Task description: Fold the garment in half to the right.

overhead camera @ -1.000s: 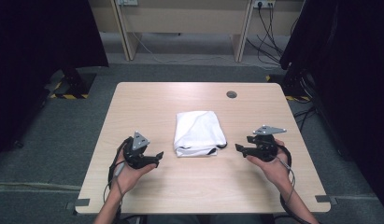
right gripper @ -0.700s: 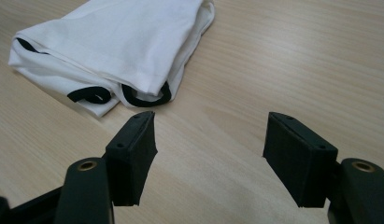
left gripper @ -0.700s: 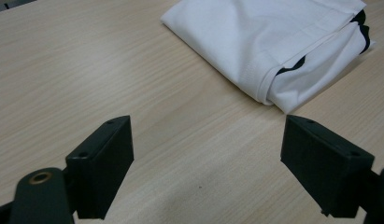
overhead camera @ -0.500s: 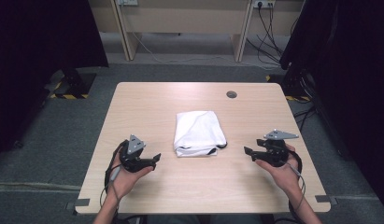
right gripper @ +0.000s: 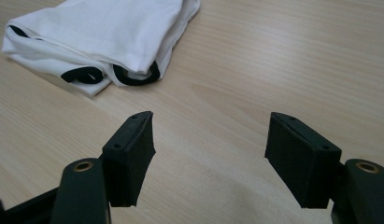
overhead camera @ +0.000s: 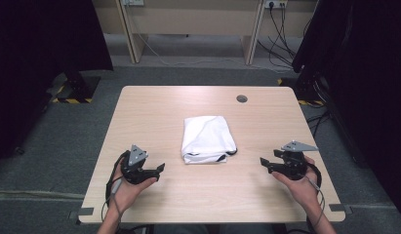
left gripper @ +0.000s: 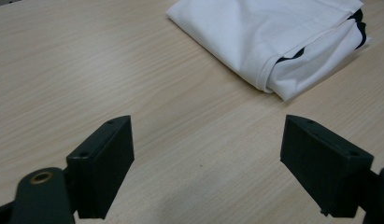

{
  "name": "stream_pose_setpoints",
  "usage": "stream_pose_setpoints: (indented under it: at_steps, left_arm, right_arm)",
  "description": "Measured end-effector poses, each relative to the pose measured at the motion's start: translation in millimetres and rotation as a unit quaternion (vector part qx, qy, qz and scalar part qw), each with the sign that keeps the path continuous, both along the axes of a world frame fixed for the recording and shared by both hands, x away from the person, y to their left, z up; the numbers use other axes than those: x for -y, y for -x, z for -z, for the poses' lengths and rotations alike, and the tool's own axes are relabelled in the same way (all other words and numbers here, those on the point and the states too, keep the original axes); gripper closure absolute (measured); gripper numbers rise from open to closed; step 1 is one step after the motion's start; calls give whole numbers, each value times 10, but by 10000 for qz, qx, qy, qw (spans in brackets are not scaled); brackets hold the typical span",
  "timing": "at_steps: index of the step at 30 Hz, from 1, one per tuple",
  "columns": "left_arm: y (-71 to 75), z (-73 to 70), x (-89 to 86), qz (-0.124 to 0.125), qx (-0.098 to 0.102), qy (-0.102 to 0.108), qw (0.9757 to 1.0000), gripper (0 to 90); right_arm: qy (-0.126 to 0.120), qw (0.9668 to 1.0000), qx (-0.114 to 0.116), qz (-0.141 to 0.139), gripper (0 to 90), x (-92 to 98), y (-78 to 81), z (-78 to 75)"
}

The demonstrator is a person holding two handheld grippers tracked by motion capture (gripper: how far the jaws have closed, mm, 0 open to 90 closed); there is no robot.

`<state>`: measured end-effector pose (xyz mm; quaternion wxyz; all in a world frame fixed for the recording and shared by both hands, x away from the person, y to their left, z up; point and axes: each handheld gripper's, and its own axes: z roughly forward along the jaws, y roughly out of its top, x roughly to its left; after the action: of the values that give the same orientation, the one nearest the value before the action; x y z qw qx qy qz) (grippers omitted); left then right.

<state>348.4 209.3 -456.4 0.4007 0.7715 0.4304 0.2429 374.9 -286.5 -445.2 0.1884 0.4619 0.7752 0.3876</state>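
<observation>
The folded white garment (overhead camera: 208, 138) lies flat at the middle of the table (overhead camera: 154, 105), its black-trimmed edges stacked at the near end. Judged from this, the folding looks complete, or nothing further has begun. Your left gripper (overhead camera: 158, 170) sits near-left of the cloth, jaws spread, nothing between them. Your right gripper (overhead camera: 264, 163) sits near-right, well apart from the cloth; its jaws have just been opening and stand wide, empty. Neither touches the garment. What remains appears to be withdrawal only.
</observation>
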Motion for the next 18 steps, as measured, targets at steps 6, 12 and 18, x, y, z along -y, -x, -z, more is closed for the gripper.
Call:
stream_pose_setpoints:
  at_steps: [6, 12, 18]
  left_arm:
    - [11, 46, -5, -28, -30, 27, 10000, 168]
    - [19, 74, -22, -63, -44, 47, 10000, 168]
    - [36, 107, -54, -112, -56, 68, 9999, 168]
  right_arm:
    - [-10, 10000, -3, 57, 316, 35, 17, 26]
    - [-27, 9999, -16, 149, 311, 94, 30, 64]
    - [-26, 9996, 9, 272, 309, 164, 42, 95]
